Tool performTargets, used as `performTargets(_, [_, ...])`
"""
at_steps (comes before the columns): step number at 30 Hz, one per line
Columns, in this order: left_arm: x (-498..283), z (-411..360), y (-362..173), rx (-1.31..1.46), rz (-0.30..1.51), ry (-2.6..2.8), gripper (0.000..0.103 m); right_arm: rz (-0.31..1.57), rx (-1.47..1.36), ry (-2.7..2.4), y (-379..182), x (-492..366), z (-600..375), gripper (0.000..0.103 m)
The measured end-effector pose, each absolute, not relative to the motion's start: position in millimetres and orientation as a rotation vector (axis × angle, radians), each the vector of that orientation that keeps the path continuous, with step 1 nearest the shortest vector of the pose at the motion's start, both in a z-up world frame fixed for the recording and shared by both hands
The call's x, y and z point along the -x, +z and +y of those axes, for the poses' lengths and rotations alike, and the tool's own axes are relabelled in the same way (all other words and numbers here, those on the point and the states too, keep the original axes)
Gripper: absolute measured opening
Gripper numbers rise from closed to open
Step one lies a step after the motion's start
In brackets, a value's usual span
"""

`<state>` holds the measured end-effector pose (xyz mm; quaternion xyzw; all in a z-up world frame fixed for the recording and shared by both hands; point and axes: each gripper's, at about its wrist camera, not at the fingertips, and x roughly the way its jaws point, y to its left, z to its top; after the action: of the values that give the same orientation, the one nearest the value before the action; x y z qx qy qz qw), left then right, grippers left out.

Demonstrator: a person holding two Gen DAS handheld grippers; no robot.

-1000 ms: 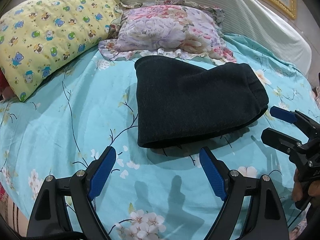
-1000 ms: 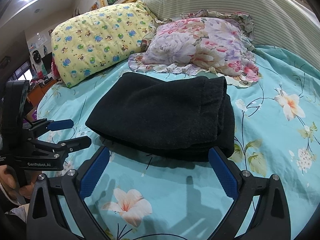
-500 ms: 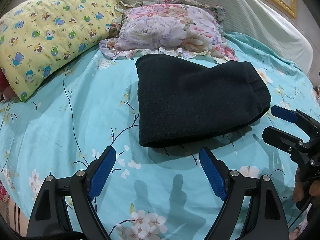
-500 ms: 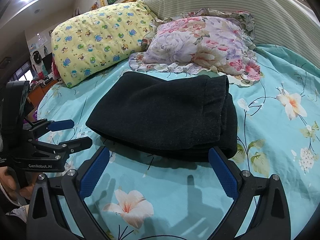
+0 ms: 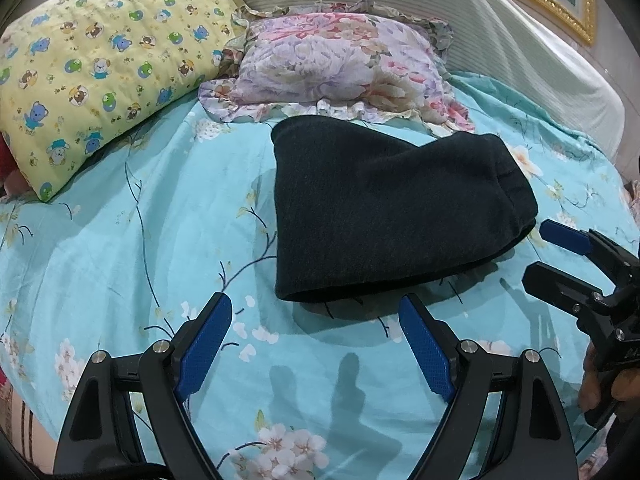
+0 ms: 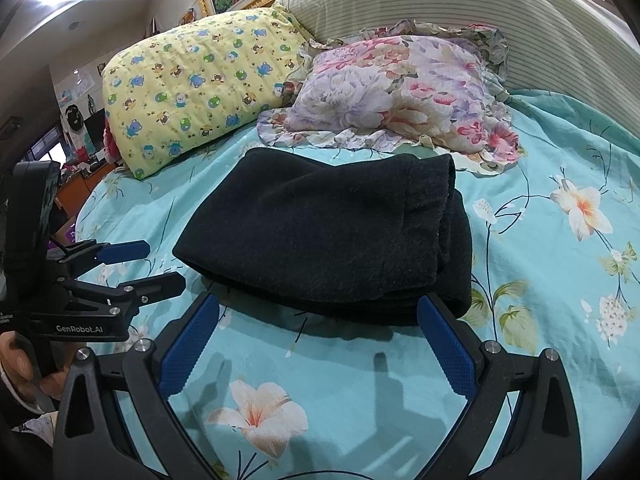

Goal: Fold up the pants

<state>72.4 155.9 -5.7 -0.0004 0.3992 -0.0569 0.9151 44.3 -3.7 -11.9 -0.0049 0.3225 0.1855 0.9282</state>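
Note:
Black pants (image 5: 392, 216) lie folded in a compact stack on the turquoise floral bedsheet (image 5: 160, 240), also seen in the right wrist view (image 6: 328, 236). My left gripper (image 5: 316, 340) is open and empty, just in front of the stack's near edge; it also shows at the left of the right wrist view (image 6: 140, 264). My right gripper (image 6: 320, 340) is open and empty, its fingertips close to the stack's near edge; it also shows at the right of the left wrist view (image 5: 548, 252).
A yellow bear-print pillow (image 5: 96, 64) and a floral ruffled pillow (image 5: 340, 68) lie behind the pants against a striped headboard cushion (image 5: 440, 8). Room furniture shows past the bed's left edge (image 6: 72, 184).
Both grippers have drawn back slightly from the folded pants. Both stay open. The pants have not moved.

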Motion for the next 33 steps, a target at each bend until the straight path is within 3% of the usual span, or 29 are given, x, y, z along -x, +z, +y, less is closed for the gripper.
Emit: performTargets(33, [-80.1,149.3,7.3,-0.012,0.798,-0.115,0.086,0.626,-0.056,0.331,3.3,-44.9,-17.3,0.099])
